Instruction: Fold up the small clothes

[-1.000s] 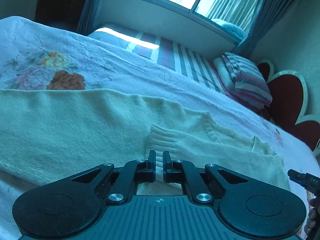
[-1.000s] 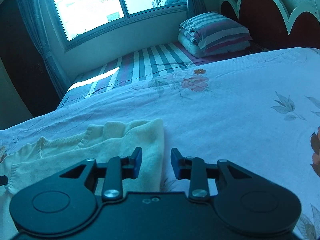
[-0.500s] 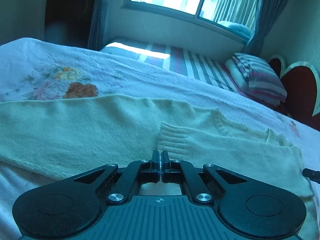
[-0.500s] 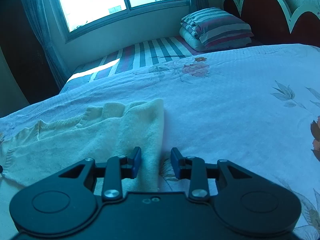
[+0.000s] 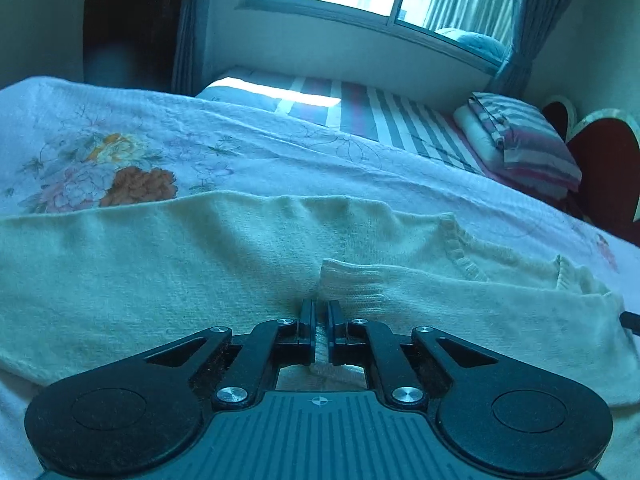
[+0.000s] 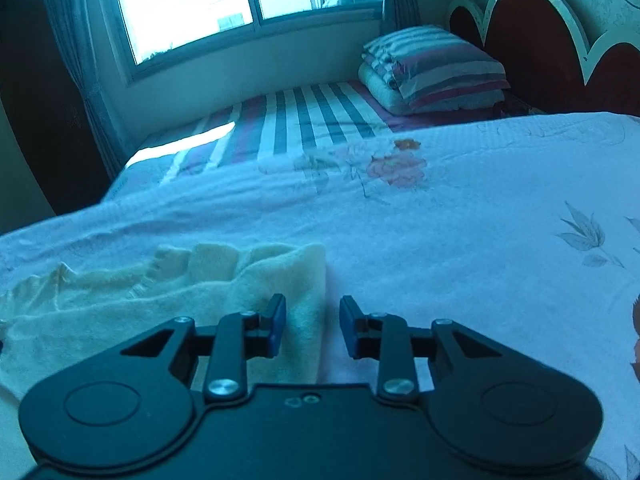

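Observation:
A cream knit sweater (image 5: 160, 264) lies spread on the floral bedspread (image 5: 240, 148). Its sleeve is folded across the body, and the ribbed cuff (image 5: 352, 284) lies just ahead of my left gripper (image 5: 320, 316), which is shut on the sleeve's knit fabric. In the right wrist view the sweater's right end (image 6: 168, 296) lies bunched, with its folded edge running between the fingers of my right gripper (image 6: 313, 316). That gripper is open, low over the bedspread (image 6: 460, 240), and holds nothing.
A striped sheet (image 6: 304, 120) covers the far part of the bed below the window (image 6: 208, 4). Folded striped bedding (image 6: 432, 68) is stacked by the dark red headboard (image 6: 540, 44). Curtains hang at both sides of the window.
My left gripper closed from slightly open onto the sleeve and carried its cuff forward over the sweater's body. My right gripper stayed open and shifted a little along the sweater's right edge.

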`<state>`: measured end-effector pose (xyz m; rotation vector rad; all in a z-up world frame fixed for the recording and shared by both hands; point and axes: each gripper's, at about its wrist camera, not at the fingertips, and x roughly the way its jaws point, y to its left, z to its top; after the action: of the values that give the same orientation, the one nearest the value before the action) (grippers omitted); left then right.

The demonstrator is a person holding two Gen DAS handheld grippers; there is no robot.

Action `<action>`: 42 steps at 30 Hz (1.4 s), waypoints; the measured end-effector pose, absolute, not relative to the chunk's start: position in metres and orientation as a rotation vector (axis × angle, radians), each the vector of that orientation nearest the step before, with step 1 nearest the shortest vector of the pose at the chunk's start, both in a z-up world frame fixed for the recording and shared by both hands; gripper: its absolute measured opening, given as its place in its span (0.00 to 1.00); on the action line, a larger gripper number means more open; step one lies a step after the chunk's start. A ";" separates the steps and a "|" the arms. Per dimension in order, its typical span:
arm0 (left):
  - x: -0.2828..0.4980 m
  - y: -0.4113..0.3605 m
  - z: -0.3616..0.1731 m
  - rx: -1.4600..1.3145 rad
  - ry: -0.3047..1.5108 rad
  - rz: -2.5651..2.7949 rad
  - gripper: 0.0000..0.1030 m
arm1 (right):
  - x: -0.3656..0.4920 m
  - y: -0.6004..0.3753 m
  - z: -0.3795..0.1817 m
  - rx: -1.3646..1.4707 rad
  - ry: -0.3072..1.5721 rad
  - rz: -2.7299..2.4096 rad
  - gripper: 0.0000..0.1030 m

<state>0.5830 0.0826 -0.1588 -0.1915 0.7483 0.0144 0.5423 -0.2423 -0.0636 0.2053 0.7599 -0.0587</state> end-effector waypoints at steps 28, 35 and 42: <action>0.405 0.297 -0.154 -0.655 0.500 0.346 0.71 | 0.413 -0.205 -0.024 0.131 0.671 -0.082 0.34; 0.400 0.393 -0.190 -0.939 0.450 0.410 0.46 | 0.402 -0.185 -0.021 0.171 0.673 -0.139 0.34; 0.422 0.442 -0.220 -1.052 0.423 0.325 0.45 | 0.395 -0.165 -0.010 0.173 0.668 -0.180 0.34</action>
<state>0.4216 0.4420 -0.2195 -1.0515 0.4228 0.3254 0.3945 -0.1648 -0.0105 0.1735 0.6678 -0.1800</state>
